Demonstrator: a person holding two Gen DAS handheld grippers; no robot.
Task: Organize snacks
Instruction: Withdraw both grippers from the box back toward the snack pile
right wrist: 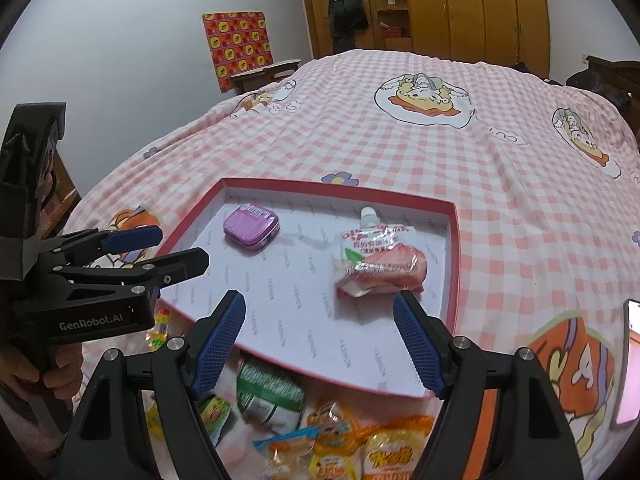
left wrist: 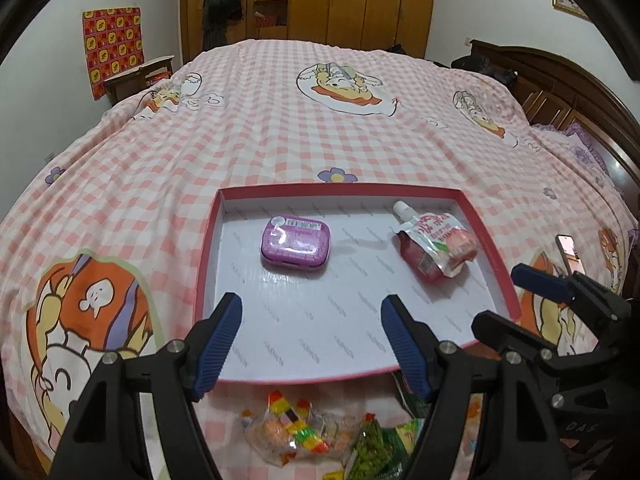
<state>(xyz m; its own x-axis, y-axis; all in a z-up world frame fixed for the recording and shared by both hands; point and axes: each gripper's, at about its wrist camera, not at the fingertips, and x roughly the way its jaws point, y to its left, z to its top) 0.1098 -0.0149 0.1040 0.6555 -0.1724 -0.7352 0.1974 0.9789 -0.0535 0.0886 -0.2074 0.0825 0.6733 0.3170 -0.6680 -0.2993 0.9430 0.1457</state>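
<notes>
A shallow red-rimmed box point(left wrist: 208, 240) point(right wrist: 454, 264) with a white floor lies on the bed. In it rest a purple tin point(left wrist: 295, 247) point(right wrist: 250, 228) at the left and a pink spouted jelly pouch point(left wrist: 438, 246) point(right wrist: 378, 260) at the right. My left gripper point(left wrist: 312, 344) hangs open over the box's near edge, nothing between its blue pads. My right gripper point(right wrist: 320, 340) is open too, just short of the pouch, and shows at the right edge of the left wrist view point(left wrist: 520, 300). Loose snack packets point(left wrist: 304, 432) point(right wrist: 340, 432) lie on the bedspread in front of the box.
The pink checked bedspread point(left wrist: 280, 128) with cartoon prints stretches far behind the box. A phone point(right wrist: 630, 364) point(left wrist: 570, 254) lies right of the box. A hand point(right wrist: 36, 372) holds the left gripper's handle. Wooden wardrobes and a headboard point(left wrist: 580, 92) stand beyond the bed.
</notes>
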